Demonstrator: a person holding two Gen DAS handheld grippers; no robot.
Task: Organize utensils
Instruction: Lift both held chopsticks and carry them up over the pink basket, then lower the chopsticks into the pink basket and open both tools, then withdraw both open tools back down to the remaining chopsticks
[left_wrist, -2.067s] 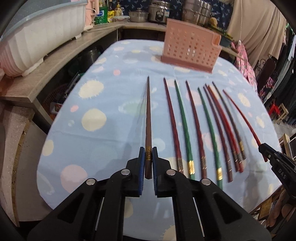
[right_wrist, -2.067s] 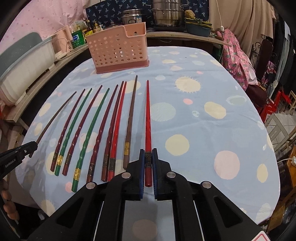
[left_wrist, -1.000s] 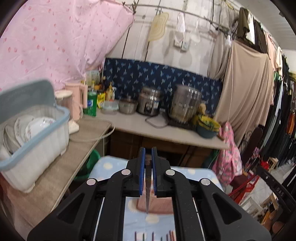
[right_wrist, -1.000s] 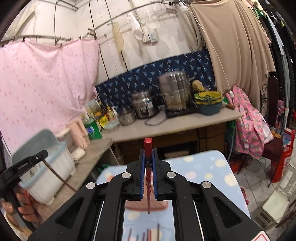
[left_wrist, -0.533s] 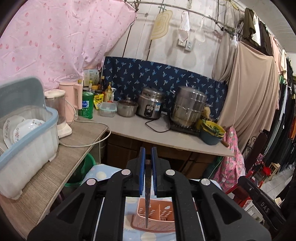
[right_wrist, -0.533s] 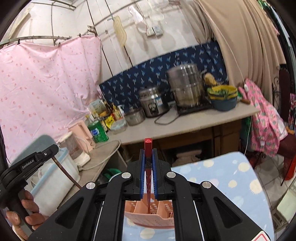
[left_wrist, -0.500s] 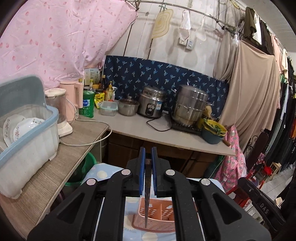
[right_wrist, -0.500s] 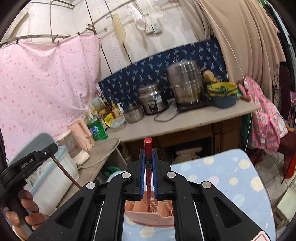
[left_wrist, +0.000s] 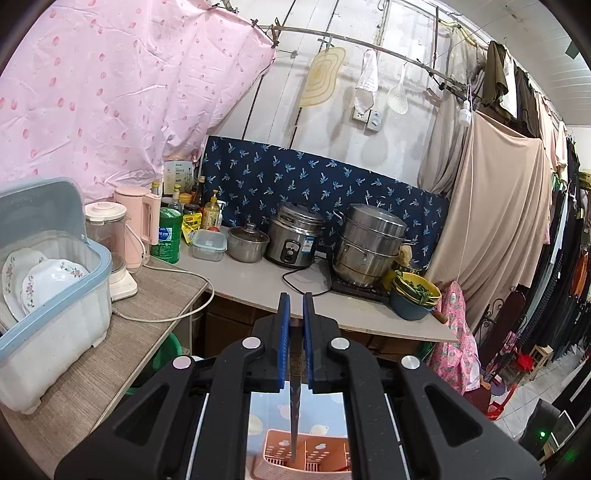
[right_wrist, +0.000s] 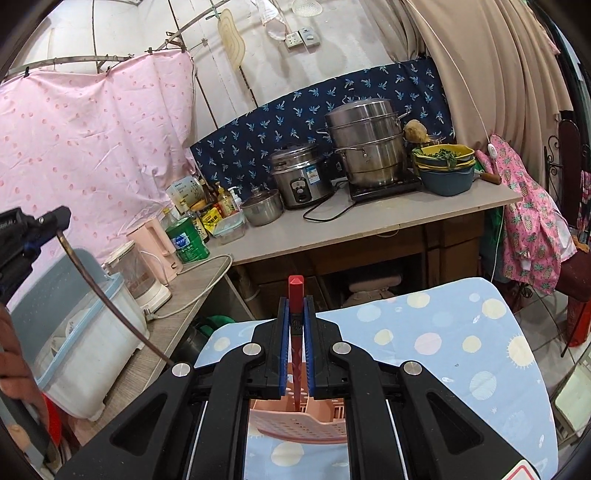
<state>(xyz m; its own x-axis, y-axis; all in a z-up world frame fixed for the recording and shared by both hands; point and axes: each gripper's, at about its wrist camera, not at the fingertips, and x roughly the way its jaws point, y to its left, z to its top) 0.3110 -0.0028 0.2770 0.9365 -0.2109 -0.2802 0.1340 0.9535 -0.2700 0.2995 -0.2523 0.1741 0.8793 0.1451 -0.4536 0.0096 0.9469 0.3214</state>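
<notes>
My left gripper (left_wrist: 294, 306) is shut on a brown chopstick (left_wrist: 294, 417) that hangs tip down over the pink perforated basket (left_wrist: 310, 459). My right gripper (right_wrist: 296, 306) is shut on a red chopstick (right_wrist: 296, 291), also upright. Its thin tip reaches the open top of the basket (right_wrist: 295, 422). In the right wrist view the left gripper (right_wrist: 57, 218) shows at the left edge, held by a hand, with the brown chopstick (right_wrist: 107, 299) curving down from it. The basket stands on the blue dotted tablecloth (right_wrist: 443, 332).
Behind the table runs a counter (left_wrist: 258, 280) with a rice cooker (left_wrist: 295, 240), a steel steamer pot (left_wrist: 369, 243), bowls, bottles and a cable. A dish bin (left_wrist: 48, 295) with plates and a blender (left_wrist: 107, 251) stand on the left counter. Clothes hang at the right.
Both grippers have moved on toward the basket, which now shows larger under them. The right gripper has sunk, bringing the red chopstick's tip to the basket's top. Both stay shut.
</notes>
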